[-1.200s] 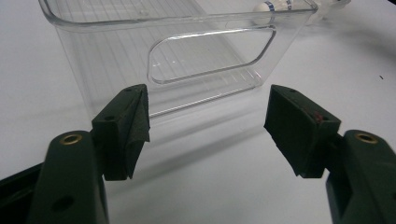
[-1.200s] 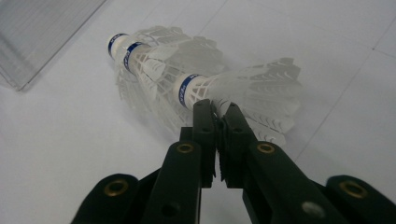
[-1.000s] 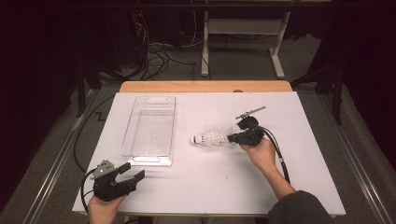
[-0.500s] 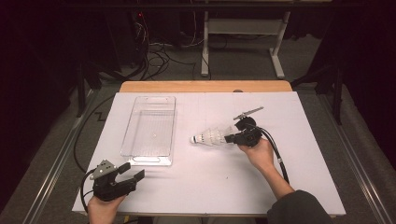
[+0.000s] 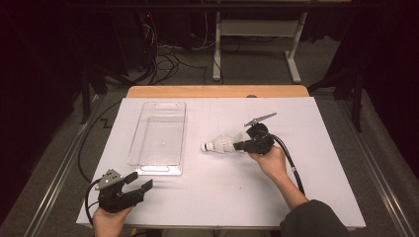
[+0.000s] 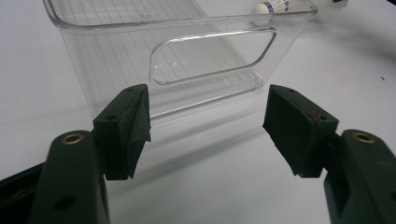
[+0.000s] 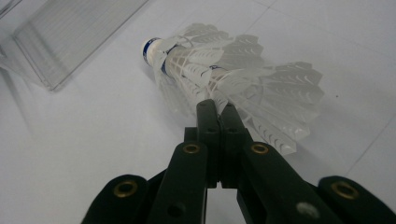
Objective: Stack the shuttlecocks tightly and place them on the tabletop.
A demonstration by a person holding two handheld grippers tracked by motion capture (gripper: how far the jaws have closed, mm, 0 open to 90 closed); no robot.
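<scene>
White shuttlecock [image 7: 219, 74] between pinched fingers [image 7: 208, 116]

Left gripper [image 5: 141, 183] rests low at the near left corner, hand [image 5: 106, 222] behind it, jaws spread wide, nothing between; right gripper [image 5: 238, 146] points left, jaws pinched together, hand [image 5: 270, 160] wrapped under it, forearm angling back.

Bare table [image 5: 316, 148] all round — the clear tray [image 5: 159, 138] alone blocks its left side
</scene>
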